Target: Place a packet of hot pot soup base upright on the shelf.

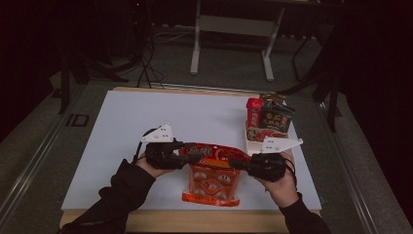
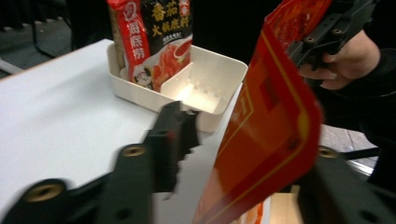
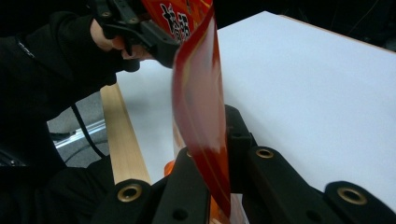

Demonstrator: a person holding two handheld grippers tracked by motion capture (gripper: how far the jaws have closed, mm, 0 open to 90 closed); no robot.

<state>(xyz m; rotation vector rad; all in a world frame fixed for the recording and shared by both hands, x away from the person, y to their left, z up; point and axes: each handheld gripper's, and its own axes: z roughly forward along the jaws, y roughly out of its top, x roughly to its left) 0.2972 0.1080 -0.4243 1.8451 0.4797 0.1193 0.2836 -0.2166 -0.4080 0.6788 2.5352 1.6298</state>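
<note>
Black long sleeves worn on both forearms, left gripper [image 1: 181,152] and right gripper [image 1: 237,163] built of black jaws, brass-ringed screw holes set behind them, grey three-cornered plates mounted on top, black cables trailed behind

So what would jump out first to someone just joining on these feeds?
The big red food pouch held up between the two grippers at the near middle of the white table. The right gripper is clamped on its edge, while the left gripper has the pouch between parted jaws. Next, the white bin at the far right, with two sauce packets standing in it.
</note>
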